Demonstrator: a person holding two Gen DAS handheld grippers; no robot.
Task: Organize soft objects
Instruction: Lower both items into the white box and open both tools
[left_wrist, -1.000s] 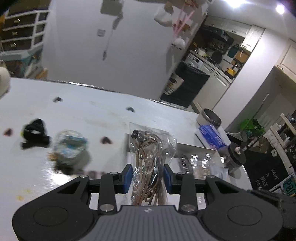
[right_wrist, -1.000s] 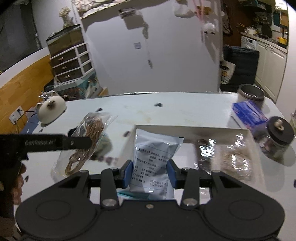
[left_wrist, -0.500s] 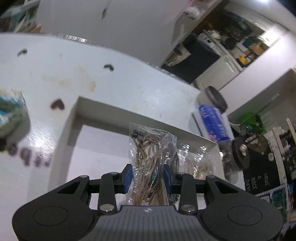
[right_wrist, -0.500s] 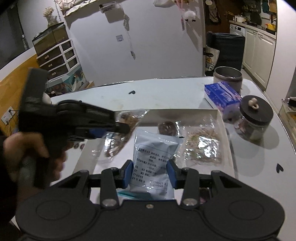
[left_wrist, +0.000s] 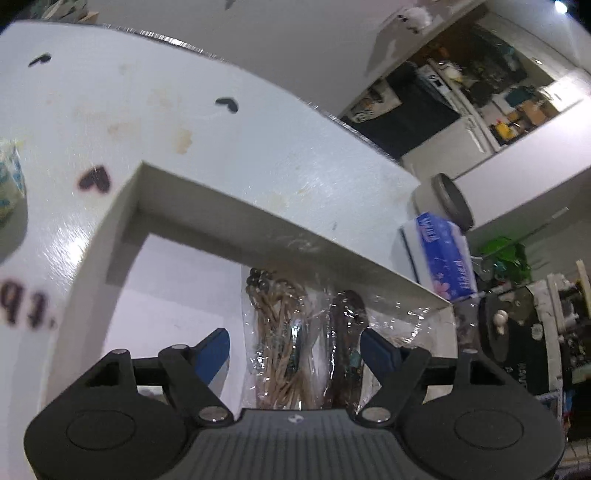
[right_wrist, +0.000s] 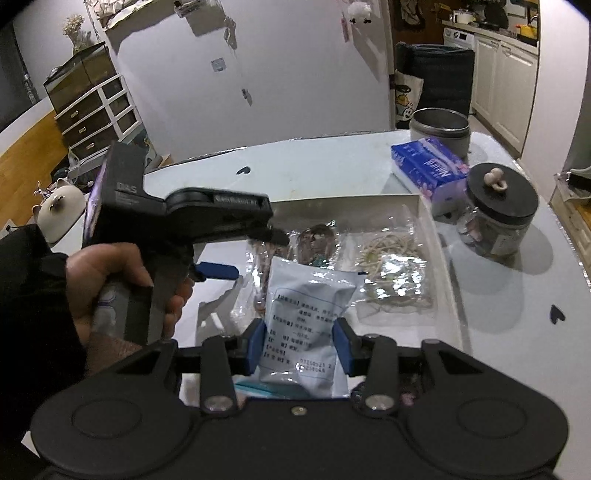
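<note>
Bag of brown cords (left_wrist: 280, 343): now released into white tray (left_wrist: 258, 218), left gripper (left_wrist: 295, 349) jaws newly apart; right gripper (right_wrist: 299, 347) jaws clamped on white pouch (right_wrist: 306, 317), next for filing.

The counter (left_wrist: 229, 155) looks smooth and glossy white, with some stains. The box (left_wrist: 258, 225) has matt white walls like cardboard. The bag of brown cords (left_wrist: 277, 332) is clear, crinkled, shiny plastic. The white pouch (right_wrist: 306, 306) looks like matt printed plastic or paper. The right hand-held gripper (right_wrist: 299, 347) is matt black plastic with blue pads (right_wrist: 255, 347). The jar (right_wrist: 498, 218) is clear glass with a matt dark lid.
</note>
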